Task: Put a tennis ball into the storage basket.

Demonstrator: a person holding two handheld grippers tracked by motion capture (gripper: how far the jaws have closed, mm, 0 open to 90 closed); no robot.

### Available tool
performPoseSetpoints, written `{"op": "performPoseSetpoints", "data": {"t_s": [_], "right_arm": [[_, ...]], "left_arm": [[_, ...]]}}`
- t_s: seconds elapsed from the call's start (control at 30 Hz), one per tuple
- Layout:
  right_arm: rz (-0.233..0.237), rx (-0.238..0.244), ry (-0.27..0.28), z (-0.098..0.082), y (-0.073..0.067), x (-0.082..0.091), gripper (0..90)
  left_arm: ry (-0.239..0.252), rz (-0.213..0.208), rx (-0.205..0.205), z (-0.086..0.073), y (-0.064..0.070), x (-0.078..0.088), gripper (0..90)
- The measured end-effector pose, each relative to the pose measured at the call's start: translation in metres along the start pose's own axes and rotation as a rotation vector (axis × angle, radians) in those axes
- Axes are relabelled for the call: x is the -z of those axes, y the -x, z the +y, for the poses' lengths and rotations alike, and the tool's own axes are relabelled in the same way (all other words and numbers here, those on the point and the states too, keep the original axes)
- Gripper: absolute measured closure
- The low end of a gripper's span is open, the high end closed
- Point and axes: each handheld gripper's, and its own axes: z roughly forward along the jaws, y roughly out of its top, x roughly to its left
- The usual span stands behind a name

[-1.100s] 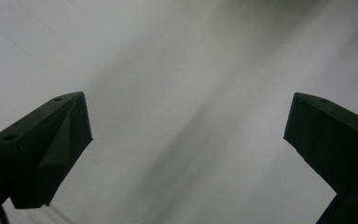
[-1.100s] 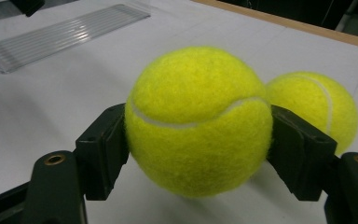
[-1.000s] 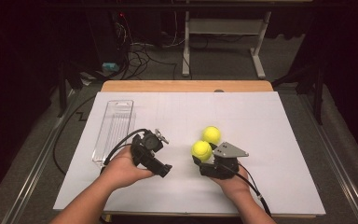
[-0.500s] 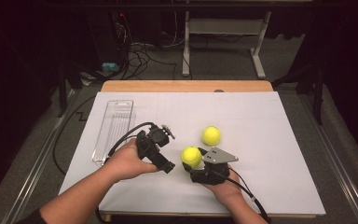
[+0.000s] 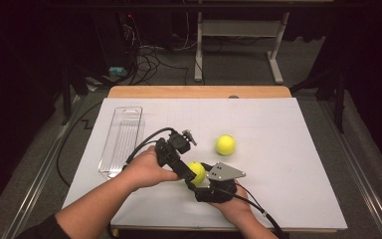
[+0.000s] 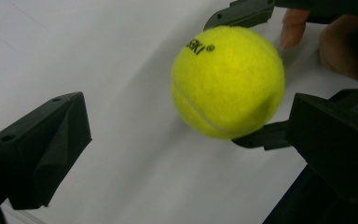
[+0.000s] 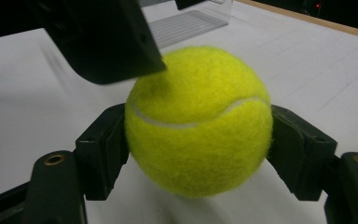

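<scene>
The fuzzy yellow-green tennis ball (image 7: pixel 198 121) I was working with sat clamped between my right gripper's (image 5: pixel 197 175) black jaws, its felt nap and one curved white seam plain in the right gripper view, and it was held just off the white sheet (image 5: pixel 278 149) covering the table. My left gripper (image 6: pixel 186 135) stood wide around that ball: in the left gripper view one blocky black jaw was well clear on one side, the other close to the ball's far side, and I could not tell whether it touched. Black printed lettering showed on the ball there.

A second tennis ball (image 5: pixel 225 145), equally fuzzy and round, lay on the sheet beyond the held ball and a little to the right, apart from it. A clear, ribbed, long rectangular plastic tray (image 5: pixel 122 140) lay well to the held ball's left.

Against the frame a second before, the held ball and my right gripper had shifted left, away from the second ball, which it had nearly touched, and my left gripper had closed in.
</scene>
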Motion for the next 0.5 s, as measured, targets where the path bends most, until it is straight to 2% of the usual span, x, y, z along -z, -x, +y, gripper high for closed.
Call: {"op": "performPoseSetpoints", "data": {"t_s": [0.33, 0.5], "right_arm": [[0.021, 0.016, 0.033, 0.004, -0.006, 0.001, 27.1], [0.020, 0.016, 0.033, 0.004, -0.005, 0.002, 27.0]], "left_arm": [[-0.062, -0.048, 0.003, 0.010, 0.004, -0.016, 3.0], [-0.065, -0.096, 0.006, 0.011, 0.003, -0.020, 11.7]]}}
